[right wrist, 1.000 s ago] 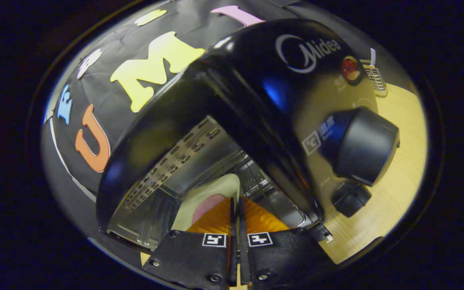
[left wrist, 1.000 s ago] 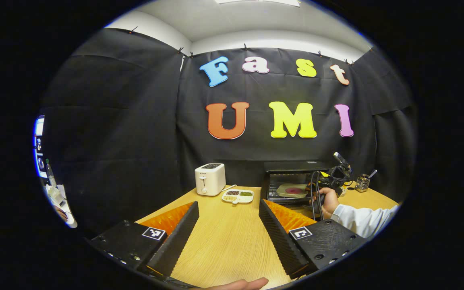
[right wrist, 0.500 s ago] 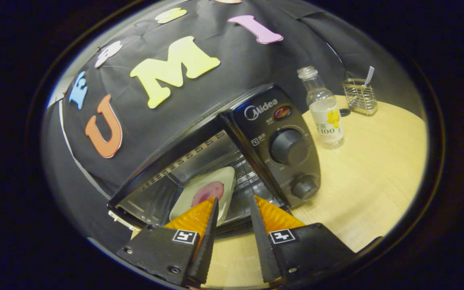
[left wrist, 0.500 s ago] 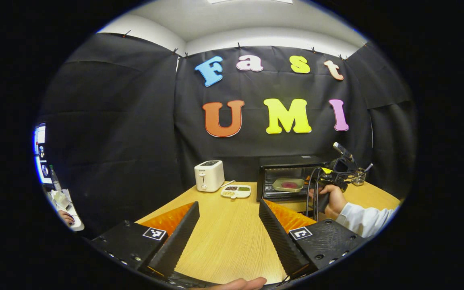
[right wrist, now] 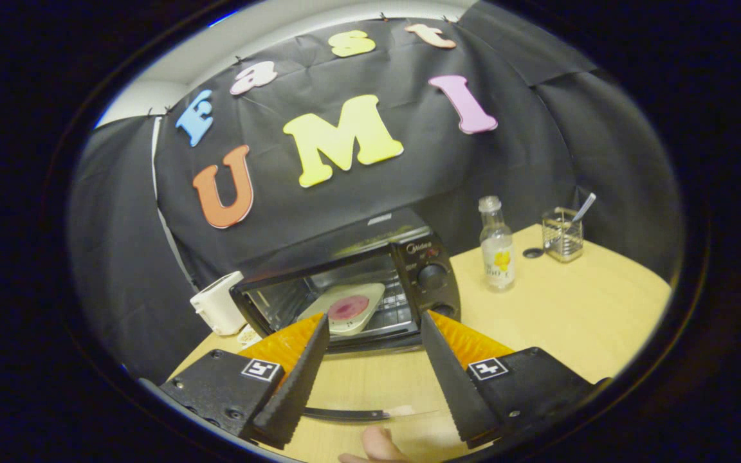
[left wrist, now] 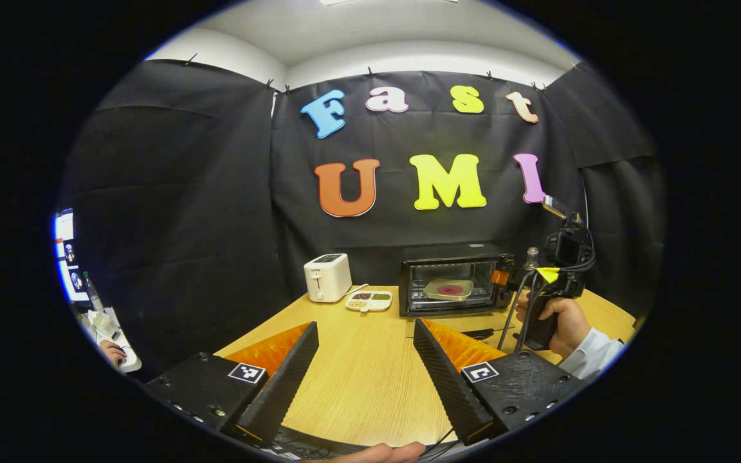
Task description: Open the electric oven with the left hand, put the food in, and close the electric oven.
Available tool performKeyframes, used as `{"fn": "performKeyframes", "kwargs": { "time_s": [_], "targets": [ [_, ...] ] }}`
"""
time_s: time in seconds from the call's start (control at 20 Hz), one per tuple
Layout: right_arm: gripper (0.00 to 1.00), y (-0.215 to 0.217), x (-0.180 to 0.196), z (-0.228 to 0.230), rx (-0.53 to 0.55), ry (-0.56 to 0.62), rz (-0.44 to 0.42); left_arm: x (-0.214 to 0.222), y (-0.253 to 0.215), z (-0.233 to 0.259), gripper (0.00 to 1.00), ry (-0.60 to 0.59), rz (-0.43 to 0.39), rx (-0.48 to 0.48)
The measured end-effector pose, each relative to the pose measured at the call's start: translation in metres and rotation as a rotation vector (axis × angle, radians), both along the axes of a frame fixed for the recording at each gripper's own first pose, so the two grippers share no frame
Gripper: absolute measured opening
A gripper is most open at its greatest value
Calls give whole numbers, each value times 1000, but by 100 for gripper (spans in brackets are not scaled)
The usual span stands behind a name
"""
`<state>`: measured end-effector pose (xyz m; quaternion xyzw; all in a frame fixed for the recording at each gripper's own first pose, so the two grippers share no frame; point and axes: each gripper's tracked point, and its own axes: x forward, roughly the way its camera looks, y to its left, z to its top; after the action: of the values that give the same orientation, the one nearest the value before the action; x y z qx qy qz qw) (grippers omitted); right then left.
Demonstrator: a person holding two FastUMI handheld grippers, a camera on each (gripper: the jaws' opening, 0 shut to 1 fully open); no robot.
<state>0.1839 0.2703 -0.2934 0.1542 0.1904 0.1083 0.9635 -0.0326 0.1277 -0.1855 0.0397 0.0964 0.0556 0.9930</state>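
Two claws: both hover above the wooden desk (left wrist: 370, 366), each with fingers spread wide and nothing between them.
Left claw (left wrist: 365, 370): low over the near part of the desk, well apart from the oven, pointing toward the back wall.
Right claw (right wrist: 374, 366): just in front of the oven's open mouth; in the left gripper view a hand (left wrist: 560, 321) holds it at the right, near the oven's control side.
Electric oven (right wrist: 351, 289): stands at the back of the desk with its door (right wrist: 370, 415) folded down flat toward the claw.
Food (right wrist: 348, 307): a pink round piece on a pale plate (right wrist: 319, 313), resting inside the oven on the rack.
Beside the oven: a white toaster (left wrist: 327, 277) and a divided snack tray (left wrist: 368, 300) on one side; a clear bottle (right wrist: 496, 247) and a wire holder (right wrist: 562, 235) on the other.
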Motion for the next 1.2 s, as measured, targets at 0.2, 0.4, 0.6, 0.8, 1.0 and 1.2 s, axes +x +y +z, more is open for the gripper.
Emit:
{"fn": "performKeyframes", "kwargs": {
  "time_s": [0.2, 0.4, 0.6, 0.8, 1.0, 1.2],
  "targets": [
    [100, -32, -26, 56, -35, -85, 40, 15, -22, 0, 95, -5, -32, -14],
    [100, -80, -46, 124, -90, -192, 23, 38, -47, -12, 95, 31, -70, -21],
    [100, -135, -63, 183, -174, -278, -49, 63, -69, -28, 95, 63, -86, -21],
    [100, -184, -75, 213, -216, -315, -106, 91, -95, -63, 95, 116, -110, -44],
    [100, -223, -85, 230, -203, -341, -145, 127, -129, -112, 95, 167, -188, -95],
    [100, -250, -92, 234, -219, -363, -168, 148, -146, -166, 95, 290, -214, -49]
  ]
}}
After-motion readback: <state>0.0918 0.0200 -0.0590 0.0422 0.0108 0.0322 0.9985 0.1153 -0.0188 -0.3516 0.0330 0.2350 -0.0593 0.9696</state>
